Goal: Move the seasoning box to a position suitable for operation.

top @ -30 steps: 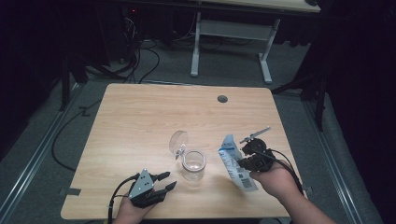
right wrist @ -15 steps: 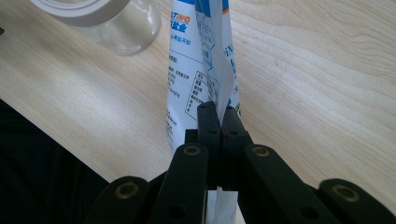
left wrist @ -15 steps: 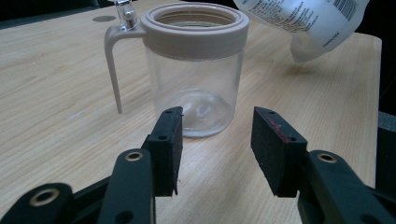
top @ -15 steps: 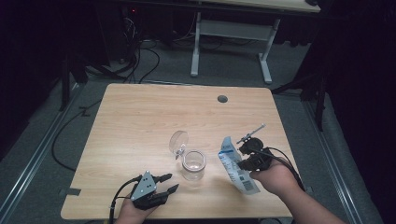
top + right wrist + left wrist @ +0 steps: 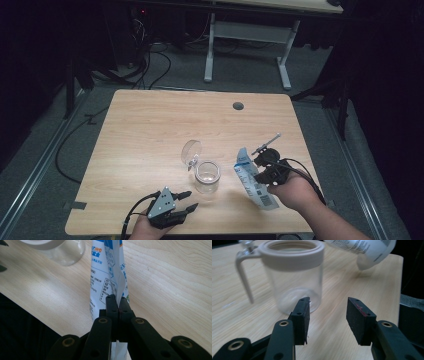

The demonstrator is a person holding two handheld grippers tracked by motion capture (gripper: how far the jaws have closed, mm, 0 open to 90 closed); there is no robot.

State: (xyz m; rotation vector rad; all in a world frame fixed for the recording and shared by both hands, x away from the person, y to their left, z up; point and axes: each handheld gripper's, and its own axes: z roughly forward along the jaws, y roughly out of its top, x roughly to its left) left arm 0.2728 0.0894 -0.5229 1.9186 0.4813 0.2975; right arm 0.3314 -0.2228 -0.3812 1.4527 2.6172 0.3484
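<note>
Light wooden table (image 5: 150,130), grain running across; small round grommet hole (image 5: 238,106) near far edge, right of centre. Grey carpeted floor (image 5: 240,85) beyond. White-legged desk frame (image 5: 245,35) behind the table, black cables (image 5: 150,60) looped on floor at far left. Surroundings dark on both sides.

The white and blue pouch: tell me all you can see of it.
The pouch is a flat, flexible packet, white with blue panels, small printed text and a barcode near its lower end. The right claw is shut on it, pinching its thin edge. It is held tilted above the wooden table, just right of the clear jar, not touching it.
</note>
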